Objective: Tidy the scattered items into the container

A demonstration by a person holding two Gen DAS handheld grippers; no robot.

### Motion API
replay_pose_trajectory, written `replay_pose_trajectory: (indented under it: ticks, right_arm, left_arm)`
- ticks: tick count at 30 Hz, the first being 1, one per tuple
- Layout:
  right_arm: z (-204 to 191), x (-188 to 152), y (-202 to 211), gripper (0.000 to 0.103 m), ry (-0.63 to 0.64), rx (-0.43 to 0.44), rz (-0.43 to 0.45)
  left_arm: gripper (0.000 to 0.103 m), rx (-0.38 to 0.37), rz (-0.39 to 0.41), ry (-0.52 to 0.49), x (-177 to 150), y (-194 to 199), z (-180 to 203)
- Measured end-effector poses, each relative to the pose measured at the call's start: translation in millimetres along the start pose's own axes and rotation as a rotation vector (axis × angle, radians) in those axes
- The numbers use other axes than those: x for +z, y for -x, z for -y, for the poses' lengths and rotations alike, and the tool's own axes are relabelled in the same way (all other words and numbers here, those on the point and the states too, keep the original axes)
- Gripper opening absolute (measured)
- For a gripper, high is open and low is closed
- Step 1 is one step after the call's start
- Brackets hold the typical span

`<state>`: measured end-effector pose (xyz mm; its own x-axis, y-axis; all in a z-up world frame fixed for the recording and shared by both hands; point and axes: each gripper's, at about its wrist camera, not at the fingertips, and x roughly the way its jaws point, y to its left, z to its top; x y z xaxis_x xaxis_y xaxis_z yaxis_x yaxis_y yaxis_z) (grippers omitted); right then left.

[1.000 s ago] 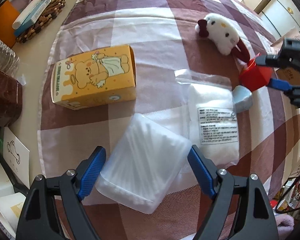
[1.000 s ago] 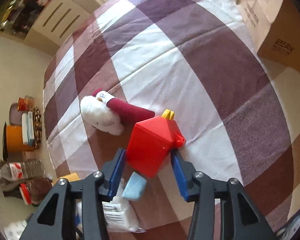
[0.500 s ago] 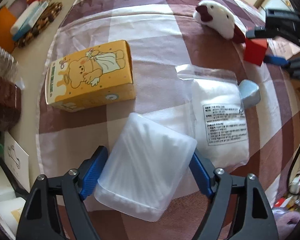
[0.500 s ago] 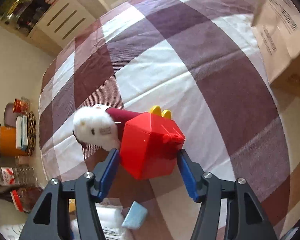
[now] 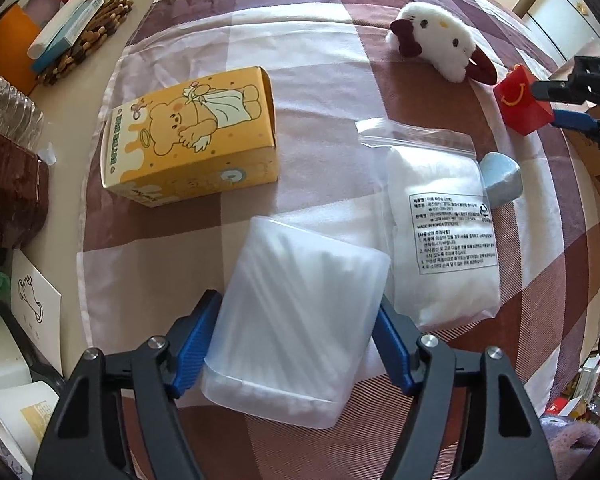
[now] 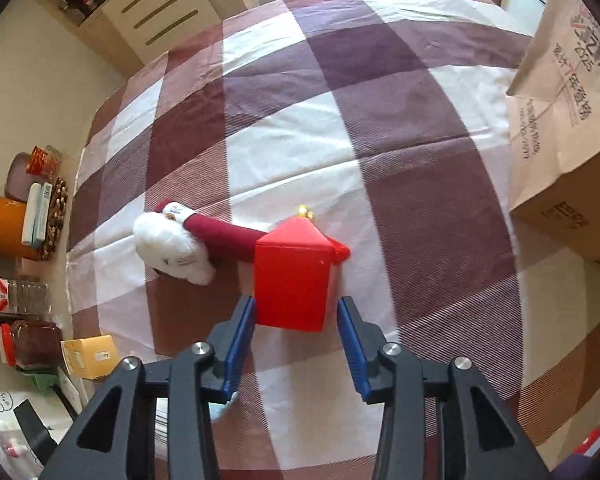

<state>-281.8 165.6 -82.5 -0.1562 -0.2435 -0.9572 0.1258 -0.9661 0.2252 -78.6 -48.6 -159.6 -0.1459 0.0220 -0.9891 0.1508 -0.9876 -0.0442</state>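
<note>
My left gripper (image 5: 296, 344) is shut on a translucent plastic box of cotton swabs (image 5: 300, 316), held just above the checked cloth. My right gripper (image 6: 296, 320) is shut on a small red house-shaped box (image 6: 296, 276), lifted above the cloth; it also shows in the left wrist view (image 5: 522, 100). The open cardboard box (image 6: 568, 128) stands at the right edge of the right wrist view. A white plush cat (image 5: 440, 44), a yellow bear carton (image 5: 192, 136), a clear bag of white pads (image 5: 440, 220) and a pale blue lump (image 5: 500, 180) lie on the cloth.
A jar, bottles, an orange cup and a wooden trivet (image 5: 88, 36) crowd the table's left side. White cards and cups (image 5: 16, 320) sit at the lower left. Cabinets (image 6: 160, 12) stand beyond the table.
My right gripper has lifted the red box and carried it away from the blue lump, past the plush, toward the cardboard box. My left gripper has closed on the swab box.
</note>
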Motion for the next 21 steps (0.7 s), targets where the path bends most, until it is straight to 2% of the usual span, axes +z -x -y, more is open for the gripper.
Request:
replay_pose_trajectory:
  ticks: [5, 12, 21]
  right_arm:
    - [-4, 4, 3, 0.043, -0.046, 0.006, -0.024]
    - [-18, 10, -19, 0.043, 0.001, -0.092, -0.052]
    - [-11, 7, -25, 0.043, 0.025, -0.048, -0.015]
  left_arm:
    - [0.073, -0.009, -0.006, 0.013, -1, 1, -5]
    - [0.073, -0.009, -0.001, 0.027, -3, 2, -9]
    - [0.069, 0.0, 0.05, 0.033, -15, 6, -12]
